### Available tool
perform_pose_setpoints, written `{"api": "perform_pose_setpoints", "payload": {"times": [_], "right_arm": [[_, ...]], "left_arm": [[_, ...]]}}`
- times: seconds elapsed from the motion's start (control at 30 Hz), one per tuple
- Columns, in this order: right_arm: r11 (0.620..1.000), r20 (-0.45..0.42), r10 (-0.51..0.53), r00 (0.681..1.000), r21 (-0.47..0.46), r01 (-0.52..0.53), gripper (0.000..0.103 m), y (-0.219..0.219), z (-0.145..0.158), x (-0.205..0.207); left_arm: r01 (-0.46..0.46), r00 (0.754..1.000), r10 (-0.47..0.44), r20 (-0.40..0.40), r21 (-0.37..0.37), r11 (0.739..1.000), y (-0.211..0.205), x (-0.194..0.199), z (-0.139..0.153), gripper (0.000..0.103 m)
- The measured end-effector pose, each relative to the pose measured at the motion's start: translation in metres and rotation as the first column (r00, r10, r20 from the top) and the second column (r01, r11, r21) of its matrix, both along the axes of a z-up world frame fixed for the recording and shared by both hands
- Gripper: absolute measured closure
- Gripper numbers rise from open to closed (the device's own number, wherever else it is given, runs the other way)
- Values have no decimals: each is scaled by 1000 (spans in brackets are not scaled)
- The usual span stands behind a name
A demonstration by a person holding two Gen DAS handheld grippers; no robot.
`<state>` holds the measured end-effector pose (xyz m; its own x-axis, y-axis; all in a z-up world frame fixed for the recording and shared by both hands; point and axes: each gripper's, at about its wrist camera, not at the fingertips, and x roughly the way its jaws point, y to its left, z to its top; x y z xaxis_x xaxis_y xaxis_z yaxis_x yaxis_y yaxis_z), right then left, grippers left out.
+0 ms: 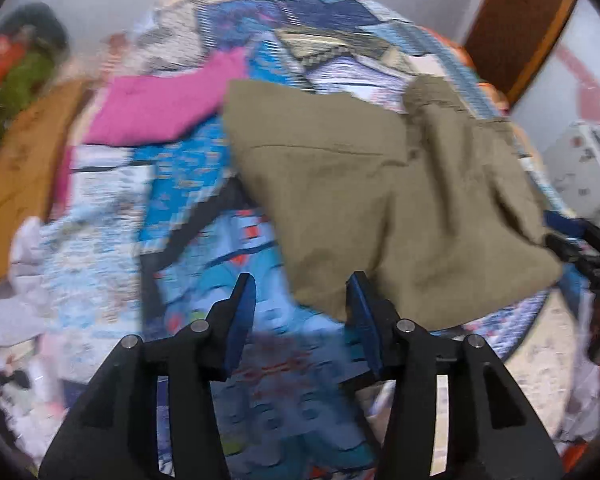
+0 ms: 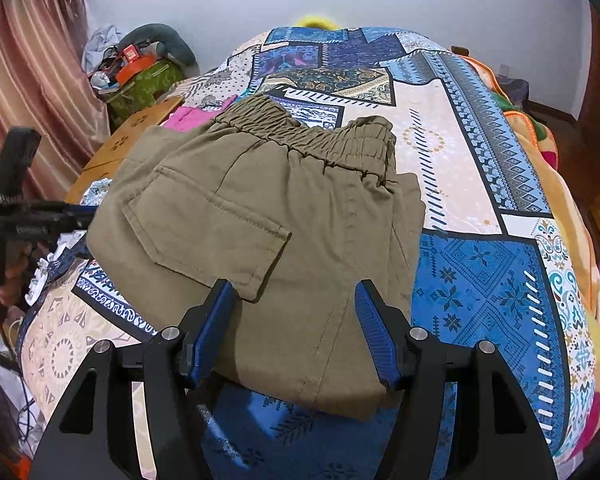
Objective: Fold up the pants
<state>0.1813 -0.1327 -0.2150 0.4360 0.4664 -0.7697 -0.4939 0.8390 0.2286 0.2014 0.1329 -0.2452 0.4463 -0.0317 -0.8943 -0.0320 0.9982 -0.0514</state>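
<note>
The khaki pants lie folded into a compact stack on the patterned bedspread, elastic waistband at the far end, back pocket up. My right gripper is open, its blue pads either side of the stack's near edge, holding nothing. In the blurred left wrist view the pants lie ahead and to the right. My left gripper is open and empty, just off the stack's near left edge. The right gripper shows at the right edge there; the left gripper shows at the left in the right wrist view.
A pink garment lies on the bed left of the pants. A cardboard box and a cluttered green bag stand by the curtain at the left. An orange blanket lies along the bed's right side.
</note>
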Motion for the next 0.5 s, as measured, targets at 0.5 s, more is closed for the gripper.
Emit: {"api": "perform_pose_setpoints", "payload": {"times": [0.5], "right_arm": [[1000, -2, -4, 1000, 5, 4, 44, 0, -1, -2]], "left_arm": [[96, 992, -79, 95, -180, 979, 19, 8, 47, 63]]}}
